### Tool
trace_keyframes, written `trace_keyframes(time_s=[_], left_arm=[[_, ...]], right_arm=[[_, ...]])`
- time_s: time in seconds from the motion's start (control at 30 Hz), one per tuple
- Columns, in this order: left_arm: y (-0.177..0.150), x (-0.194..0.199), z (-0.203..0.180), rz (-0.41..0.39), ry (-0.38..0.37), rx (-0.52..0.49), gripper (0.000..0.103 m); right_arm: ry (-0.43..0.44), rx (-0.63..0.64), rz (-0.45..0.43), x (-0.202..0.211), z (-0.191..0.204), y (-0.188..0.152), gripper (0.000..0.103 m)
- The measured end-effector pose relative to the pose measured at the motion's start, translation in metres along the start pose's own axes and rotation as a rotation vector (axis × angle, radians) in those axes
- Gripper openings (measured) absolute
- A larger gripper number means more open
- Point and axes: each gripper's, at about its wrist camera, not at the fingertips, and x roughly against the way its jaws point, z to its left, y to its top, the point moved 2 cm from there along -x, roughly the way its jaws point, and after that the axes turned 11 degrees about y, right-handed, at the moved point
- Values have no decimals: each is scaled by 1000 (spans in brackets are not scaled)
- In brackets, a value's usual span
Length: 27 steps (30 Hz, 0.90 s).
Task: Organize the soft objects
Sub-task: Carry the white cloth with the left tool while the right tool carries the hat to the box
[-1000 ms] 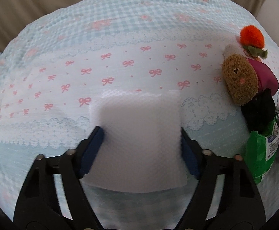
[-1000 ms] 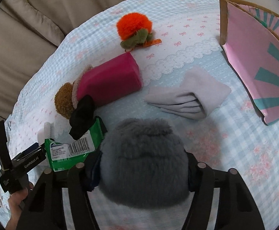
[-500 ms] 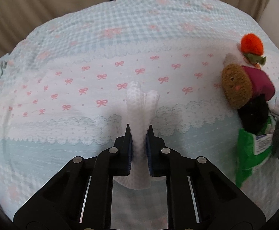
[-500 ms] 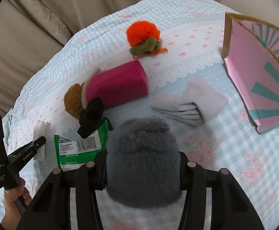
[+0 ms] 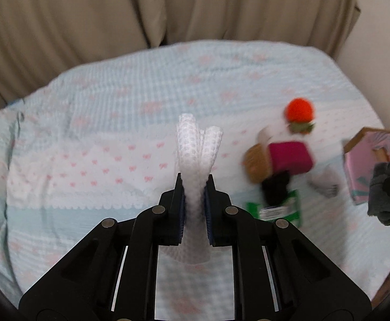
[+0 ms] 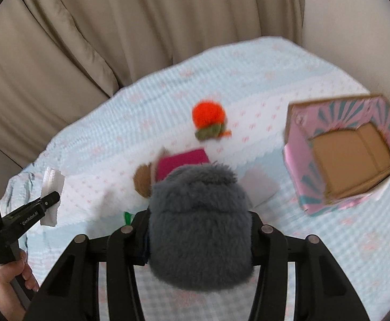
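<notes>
My left gripper (image 5: 195,184) is shut on a folded white textured cloth (image 5: 197,144), which stands up between the pads, held above the bedspread. The right gripper (image 6: 199,214) is shut on a grey fluffy plush (image 6: 199,227) that hides its fingertips. In the right wrist view the left gripper (image 6: 52,196) shows at far left with the white cloth (image 6: 51,179). In the left wrist view the grey plush (image 5: 387,187) hangs at the right edge.
On the checked bedspread (image 5: 114,107) lie an orange pom-pom toy (image 6: 208,113), a magenta block (image 6: 181,161), a brown plush (image 6: 142,179), a black item (image 5: 275,187), a green packet (image 5: 278,208) and a pale folded cloth (image 6: 259,184). An open pink box (image 6: 299,165) stands right. Beige cushions rise behind.
The left jaws closed on the white cloth, pinching it upright. Both grippers then rose off the bed with their loads, so the bed and its objects look smaller and farther.
</notes>
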Motion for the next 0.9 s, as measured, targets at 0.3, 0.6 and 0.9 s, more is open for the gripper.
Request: trace_keyframes(time_s=[0.3,0.6,0.9], left_arm=[[52,121,-57,-87,-112,-9,11],[86,192,-171,-119,-200,-4,11],[79,176,-322,-5,-220,1,11]], right_arm=[[-25,-9,-82,107,-4,51,46],[-58,38,-93,175,-67,104,46],[-60,81,48,175,-177,141,46]])
